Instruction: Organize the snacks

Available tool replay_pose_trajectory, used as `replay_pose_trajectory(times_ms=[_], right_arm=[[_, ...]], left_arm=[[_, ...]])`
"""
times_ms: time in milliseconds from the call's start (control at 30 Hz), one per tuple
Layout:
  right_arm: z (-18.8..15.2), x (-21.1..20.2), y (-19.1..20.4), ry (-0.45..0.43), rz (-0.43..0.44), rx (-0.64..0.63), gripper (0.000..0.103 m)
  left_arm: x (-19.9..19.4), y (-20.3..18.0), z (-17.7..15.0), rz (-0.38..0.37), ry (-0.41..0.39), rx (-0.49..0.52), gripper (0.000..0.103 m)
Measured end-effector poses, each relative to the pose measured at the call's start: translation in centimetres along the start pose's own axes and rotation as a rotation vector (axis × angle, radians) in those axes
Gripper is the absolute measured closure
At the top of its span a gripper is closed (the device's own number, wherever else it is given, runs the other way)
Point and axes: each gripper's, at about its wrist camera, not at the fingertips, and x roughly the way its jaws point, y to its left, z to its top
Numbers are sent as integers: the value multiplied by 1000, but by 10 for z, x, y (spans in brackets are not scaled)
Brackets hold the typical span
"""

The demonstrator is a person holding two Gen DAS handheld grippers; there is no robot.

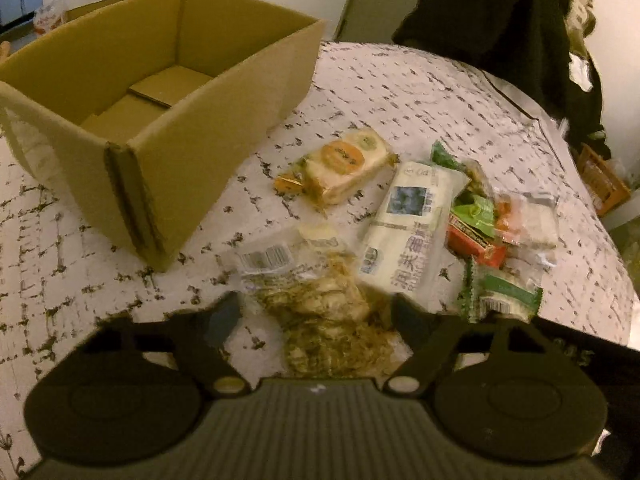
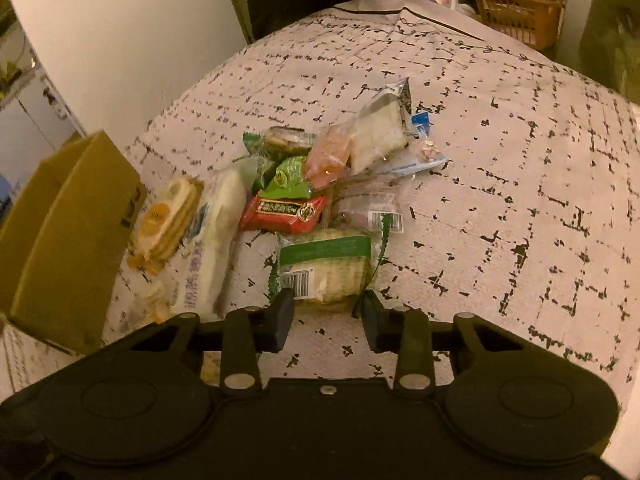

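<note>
A pile of snack packets lies on a patterned cloth. In the left wrist view an open cardboard box (image 1: 168,92) stands at the upper left with nothing in it. My left gripper (image 1: 318,312) is open low over the cloth, and a clear bag of brownish shredded snack (image 1: 324,320) lies between its fingers. Beyond it lie a long white packet (image 1: 408,224) and an orange-labelled cracker pack (image 1: 344,168). In the right wrist view my right gripper (image 2: 327,310) has its tips against both sides of the near end of a green-banded packet (image 2: 328,264).
A red packet (image 2: 286,212), green wrappers (image 2: 290,174) and clear bags (image 2: 380,128) are heaped behind the green-banded packet. The box's corner (image 2: 72,216) shows at left. An orange basket (image 2: 520,16) stands beyond the far edge. Dark clothing (image 1: 500,32) hangs behind the table.
</note>
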Motion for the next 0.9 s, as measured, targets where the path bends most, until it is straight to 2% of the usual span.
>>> replay_pose_trajectory(times_ms=[67, 267, 367, 467, 600, 700, 733, 900], right_arm=[[-1, -3, -2, -11, 4, 14, 68], [-2, -15, 0, -50, 46, 28, 69], [-3, -22, 2, -73, 63, 24, 69], [-3, -30, 3, -90, 73, 25, 69], [-4, -38, 3, -116, 82, 31, 69], [-5, -44, 4, -130, 88, 30, 69], [-6, -45, 4, -134, 87, 29, 69], [-7, -53, 8, -170, 96, 20, 69]], left_arm=[[-1, 2, 0, -9, -3, -4, 40], [-11, 9, 0, -39, -18, -21, 45], [-21, 11, 1, -52, -48, -20, 61], [-30, 9, 4, -79, -66, -4, 69], [-37, 12, 5, -104, -78, -14, 72], [-44, 14, 3, -139, -102, -15, 78], [-48, 14, 3, -151, -108, -16, 91], [-65, 9, 4, -216, -142, 27, 94]])
